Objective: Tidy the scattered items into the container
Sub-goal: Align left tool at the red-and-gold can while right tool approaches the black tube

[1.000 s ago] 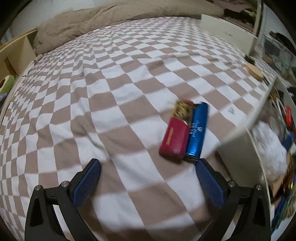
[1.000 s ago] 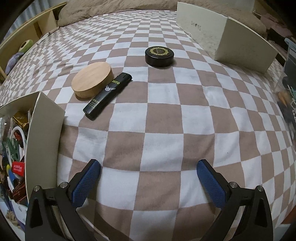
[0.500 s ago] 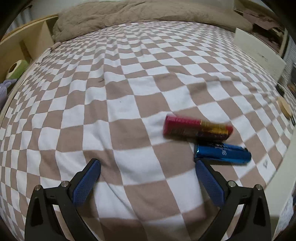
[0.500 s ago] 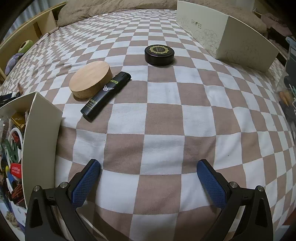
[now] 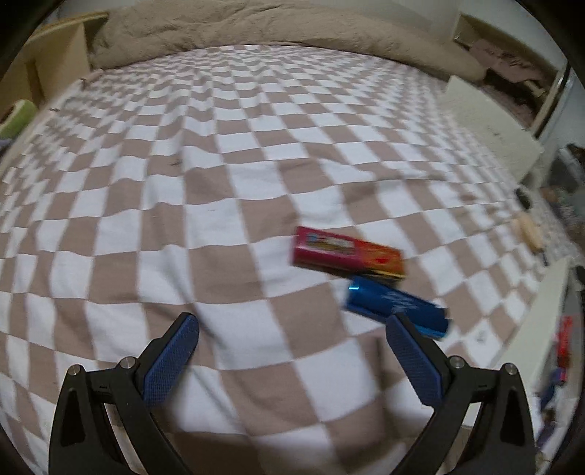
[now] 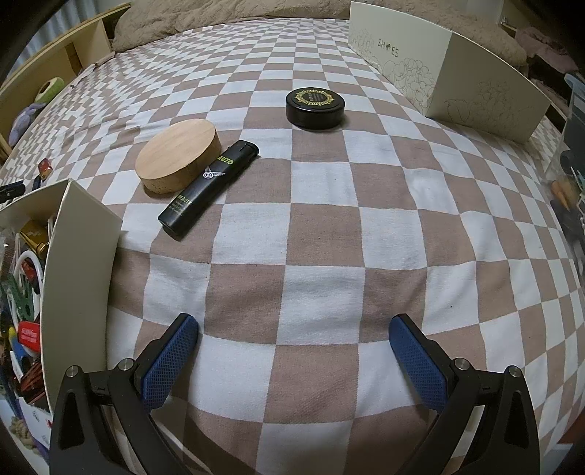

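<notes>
At the bottom of the left wrist view the left tool (image 5: 292,330) is spread wide with nothing between its blue pads (image 5: 172,360), hovering over the checkered bedsheet (image 5: 226,175). Just beyond the right pad, lower right of centre, lies a blue tube (image 5: 396,308), its near end partly hidden behind that pad. Directly past it, touching or nearly so, a red and gold packet (image 5: 347,252) lies crosswise; both are blurred. Along the right edge stands the pale wall of the container (image 5: 544,321), with colourful clutter showing behind it. Farther up the right side is a white shoe box (image 5: 490,124), and a beige duvet (image 5: 278,25) runs across the top of the frame.

At the bottom of the right wrist view the right tool (image 6: 292,329) is likewise released, pads wide apart, empty, above the bedsheet (image 6: 384,237). At the left edge the container (image 6: 78,263) stands open, already packed with small items. Beyond its corner, centre left, a black tube (image 6: 210,186) printed "AUTO" and "BEAUTY" lies diagonally, resting against a round wooden lid (image 6: 179,159) to its left. Farther up, centre, sits a round black jar (image 6: 315,107) with a gold-patterned top, well apart from the tube. In the upper right the shoe box (image 6: 457,69), marked "SHOES", stands on the bed.
</notes>
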Available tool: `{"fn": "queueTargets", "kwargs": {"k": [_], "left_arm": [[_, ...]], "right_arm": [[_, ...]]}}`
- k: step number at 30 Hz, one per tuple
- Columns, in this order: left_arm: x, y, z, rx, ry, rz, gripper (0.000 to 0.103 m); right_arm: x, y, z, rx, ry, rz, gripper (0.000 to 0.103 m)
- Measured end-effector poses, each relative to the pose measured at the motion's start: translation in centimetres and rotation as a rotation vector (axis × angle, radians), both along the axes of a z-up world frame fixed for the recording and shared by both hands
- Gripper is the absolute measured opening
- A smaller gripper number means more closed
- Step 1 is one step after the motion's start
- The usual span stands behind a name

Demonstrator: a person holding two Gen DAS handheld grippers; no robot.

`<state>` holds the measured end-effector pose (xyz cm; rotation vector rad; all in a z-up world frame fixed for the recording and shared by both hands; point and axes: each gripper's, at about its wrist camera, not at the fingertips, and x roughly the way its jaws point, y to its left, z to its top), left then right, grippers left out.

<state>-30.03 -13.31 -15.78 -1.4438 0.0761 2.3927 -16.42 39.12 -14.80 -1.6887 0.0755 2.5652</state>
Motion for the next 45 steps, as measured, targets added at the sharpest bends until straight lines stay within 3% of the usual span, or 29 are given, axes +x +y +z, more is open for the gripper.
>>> {"fn": "queueTargets", "kwargs": {"k": [10,14,23,25,31,35,39,45], "left_arm": [[-2.1,5.7,-0.7,-0.085,-0.039,-0.103,0.103],[-3.1,8.1,-1.6,-0.178,-0.038,-0.122,0.103],[-3.5,8.2,-1.8,-0.163,-0.02,-0.099,0.103],[-3.4,8.1,-1.7,-0.16,-0.013,-0.103,0.099],[-3.0,7.5,-1.3,-0.146,0.007,-0.091,0.087],[-2.8,7.3,-1.3,-0.134,0.022,-0.085,0.086],[-3.0,7.3,-1.2,-0.137,0.024,-0.085,0.085],[-3.0,7.0,-0.9,-0.125,0.049,-0.049,0.066]], "right_arm": [[-0.4,0.6,0.0,0.007,-0.002,-0.003,0.103],[-0.5,0.8,0.1,0.007,0.0,-0.001,0.103],[-0.7,1.4,0.2,0.006,-0.005,0.005,0.103],[-1.0,1.5,0.4,0.018,-0.007,0.021,0.103],[-2.5,1.8,0.5,0.042,0.09,0.148,0.103],[-2.9,1.1,0.6,0.121,0.185,0.307,0.103],[-5.1,1.1,0.7,0.084,0.164,0.382,0.103],[-8.2,-0.3,0.2,0.126,0.121,0.506,0.103]]}}
